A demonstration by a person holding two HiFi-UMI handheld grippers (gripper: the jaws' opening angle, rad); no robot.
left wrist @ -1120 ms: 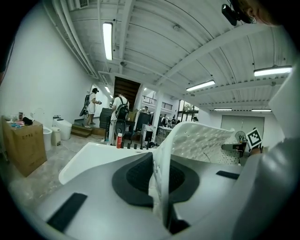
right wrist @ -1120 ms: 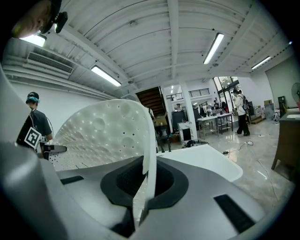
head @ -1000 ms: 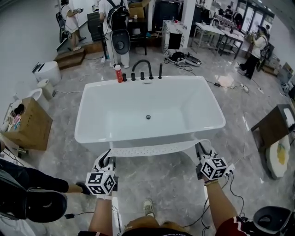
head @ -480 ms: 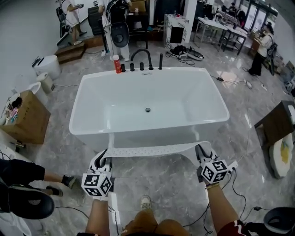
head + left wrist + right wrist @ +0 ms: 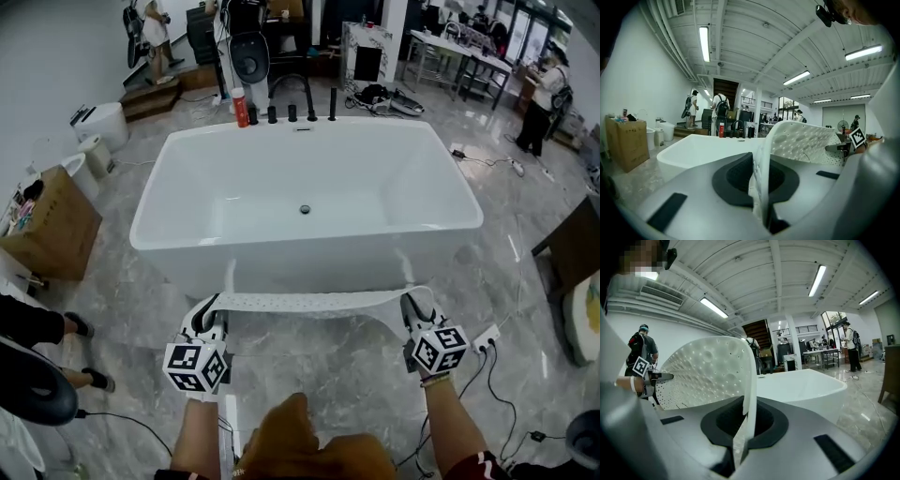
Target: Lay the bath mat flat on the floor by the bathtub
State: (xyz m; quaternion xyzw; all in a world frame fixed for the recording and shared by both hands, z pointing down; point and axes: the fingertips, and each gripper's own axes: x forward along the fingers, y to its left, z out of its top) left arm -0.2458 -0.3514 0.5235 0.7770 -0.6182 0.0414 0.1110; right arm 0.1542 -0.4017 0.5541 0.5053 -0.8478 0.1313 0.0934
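Observation:
A white dimpled bath mat (image 5: 309, 301) hangs stretched between my two grippers, just in front of the white bathtub (image 5: 305, 202) and above the marble floor (image 5: 328, 370). My left gripper (image 5: 208, 314) is shut on the mat's left edge, and my right gripper (image 5: 412, 307) is shut on its right edge. In the left gripper view the mat (image 5: 804, 143) stands on edge between the jaws (image 5: 761, 187) and curves off to the right. The right gripper view has the mat (image 5: 708, 373) pinched on edge too (image 5: 745, 425), spreading left toward the other gripper.
Black taps and a red bottle (image 5: 241, 106) stand on the tub's far rim. A cardboard box (image 5: 47, 225) and white toilets (image 5: 98, 127) stand at the left. A power strip (image 5: 487, 337) with cables lies on the floor at the right. People stand at the back.
I have moved closer to the tub; it fills more of the head view. Both grippers still hold the mat stretched and have shifted slightly nearer the tub's side.

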